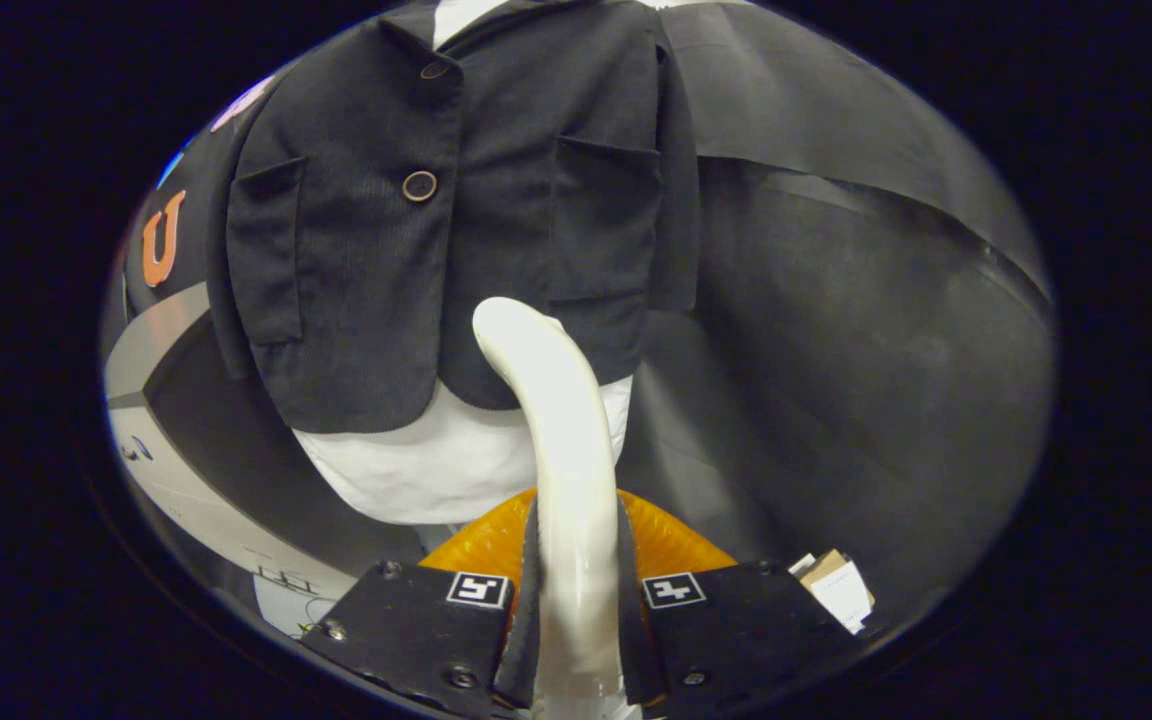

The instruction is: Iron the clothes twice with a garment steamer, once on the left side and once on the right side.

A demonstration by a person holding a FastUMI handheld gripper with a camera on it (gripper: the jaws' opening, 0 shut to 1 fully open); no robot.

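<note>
The garment steamer [561, 420] is held upright between the fingers of the tool [576, 610], which are pressed against its pale handle from both sides; its curved head is raised just before the lower hem of the dark jacket [446, 230], near the jacket's middle and under the pocket at the side away from the buttons. The jacket is hung over a white form [416, 460] against the booth's dark wall; no pressed area can be told from an unpressed one, so both side passes are judged as possibly left to do.
</note>
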